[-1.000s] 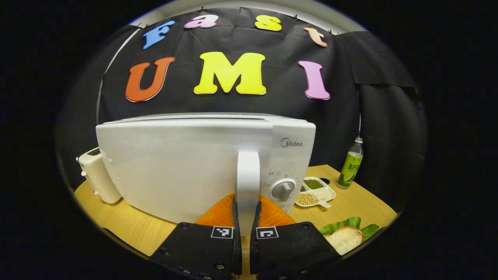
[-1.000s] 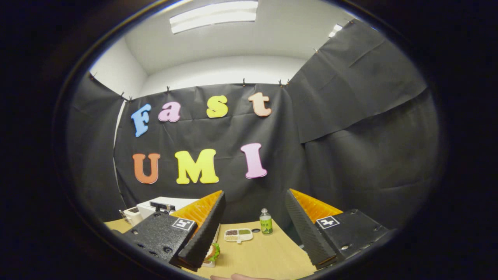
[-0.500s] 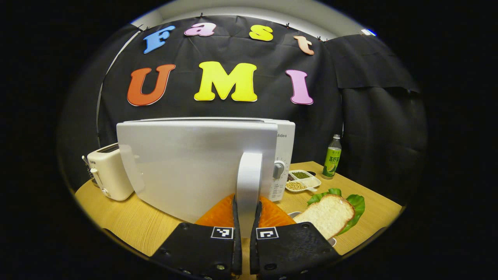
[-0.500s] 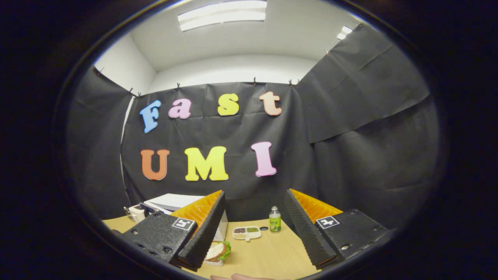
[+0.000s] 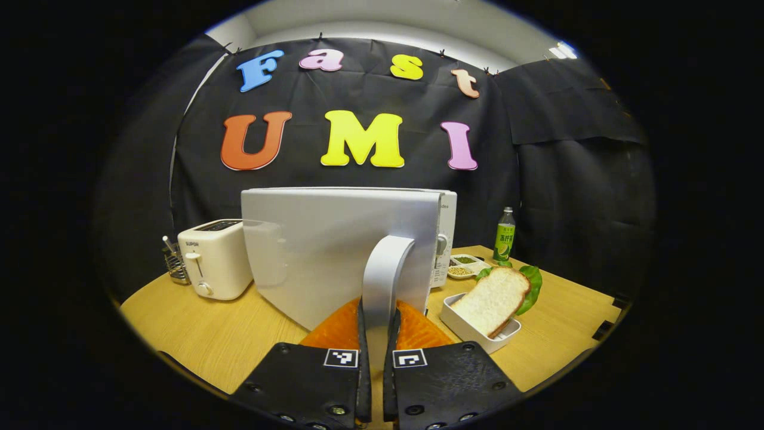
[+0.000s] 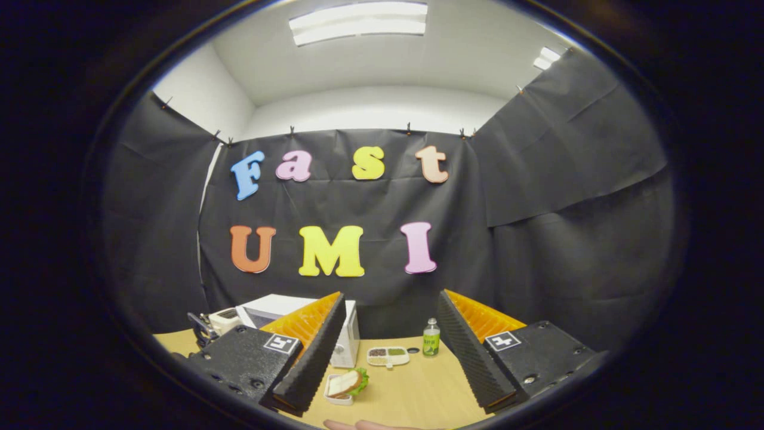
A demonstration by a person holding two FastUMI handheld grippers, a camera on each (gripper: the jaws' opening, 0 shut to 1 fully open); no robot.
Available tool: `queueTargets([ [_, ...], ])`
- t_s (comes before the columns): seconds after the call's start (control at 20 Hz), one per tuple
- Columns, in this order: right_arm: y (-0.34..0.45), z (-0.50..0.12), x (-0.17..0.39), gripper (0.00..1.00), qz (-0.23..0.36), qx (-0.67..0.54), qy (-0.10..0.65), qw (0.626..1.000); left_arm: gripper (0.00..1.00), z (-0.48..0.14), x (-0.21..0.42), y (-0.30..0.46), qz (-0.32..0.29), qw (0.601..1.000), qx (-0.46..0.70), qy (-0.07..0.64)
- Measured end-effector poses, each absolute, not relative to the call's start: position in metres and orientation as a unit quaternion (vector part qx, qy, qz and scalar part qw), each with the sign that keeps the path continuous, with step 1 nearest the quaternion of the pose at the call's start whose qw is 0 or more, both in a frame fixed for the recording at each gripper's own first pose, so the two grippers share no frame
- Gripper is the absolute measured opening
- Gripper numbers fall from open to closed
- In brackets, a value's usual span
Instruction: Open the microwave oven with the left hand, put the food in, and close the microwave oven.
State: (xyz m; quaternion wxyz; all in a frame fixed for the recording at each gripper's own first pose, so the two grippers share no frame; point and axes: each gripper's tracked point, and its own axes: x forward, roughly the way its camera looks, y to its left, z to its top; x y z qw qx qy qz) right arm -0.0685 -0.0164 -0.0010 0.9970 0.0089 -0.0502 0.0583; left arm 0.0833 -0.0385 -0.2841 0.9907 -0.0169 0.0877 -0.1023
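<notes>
Left gripper (image 5: 376,334) clamped on door handle (image 5: 382,269)

Black cloth (image 6: 537,239) drapes the booth walls, a ceiling light panel (image 6: 358,22) glows overhead, and a wooden table (image 5: 197,334) stands below.

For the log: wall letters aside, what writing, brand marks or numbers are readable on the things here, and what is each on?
Nothing reads clearly.
Toaster: small mark on its front, too small to read.
Microwave: mark beside the open door, mostly hidden.
Bottle: label print too small.
Left gripper, on the door handle: square coded markers, no words.
</notes>
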Motion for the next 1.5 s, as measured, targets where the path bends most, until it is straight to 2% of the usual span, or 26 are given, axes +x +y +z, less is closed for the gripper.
queueTargets([
  [0.2,-0.007,0.003,-0.077,0.98,0.042,-0.010,-0.073,0.996,0.07,-0.284,0.054,0.007,-0.089,0.992,-0.013,0.089],
  [0.4,0.031,-0.003,-0.078,0.98,0.085,-0.007,-0.065,0.994,0.06,-0.287,0.030,0.063,-0.065,0.993,-0.009,0.098],
  [0.65,0.062,-0.023,-0.073,0.98,0.096,-0.023,-0.041,0.994,0.06,-0.291,0.016,0.144,-0.010,0.994,-0.011,0.104],
  [0.9,0.099,-0.034,-0.075,1.00,0.124,-0.038,-0.030,0.991,0.06,-0.294,0.001,0.189,-0.006,0.990,-0.058,0.129],
  [1.0,0.108,-0.038,-0.075,1.00,0.133,-0.034,-0.019,0.990,0.05,-0.291,-0.015,0.210,0.026,0.989,-0.060,0.133],
  [1.05,0.111,-0.039,-0.072,0.94,0.135,-0.033,-0.016,0.990,0.05,-0.284,-0.027,0.220,0.045,0.989,-0.051,0.129],
  [1.1,0.111,-0.039,-0.070,1.00,0.133,-0.032,-0.014,0.991,0.02,-0.276,-0.038,0.227,0.062,0.989,-0.041,0.125],
  [1.15,0.110,-0.039,-0.067,1.00,0.129,-0.032,-0.013,0.991,0.01,-0.269,-0.041,0.235,0.072,0.990,-0.031,0.117],
  [1.25,0.111,-0.043,-0.061,1.00,0.124,-0.031,-0.009,0.992,0.84,-0.262,-0.056,0.229,0.074,0.991,-0.016,0.114],
  [1.35,0.109,-0.049,-0.053,1.00,0.120,-0.031,0.000,0.992,0.83,-0.250,-0.062,0.228,0.078,0.991,-0.004,0.107],
  [1.4,0.107,-0.053,-0.048,0.94,0.117,-0.033,0.006,0.993,0.86,-0.243,-0.065,0.226,0.080,0.991,0.001,0.105],
  [1.45,0.103,-0.059,-0.043,1.00,0.115,-0.035,0.015,0.993,0.77,-0.237,-0.069,0.222,0.080,0.992,0.004,0.101],
  [1.5,0.099,-0.064,-0.037,0.94,0.112,-0.038,0.022,0.993,0.89,-0.228,-0.070,0.218,0.081,0.992,0.004,0.095],
])
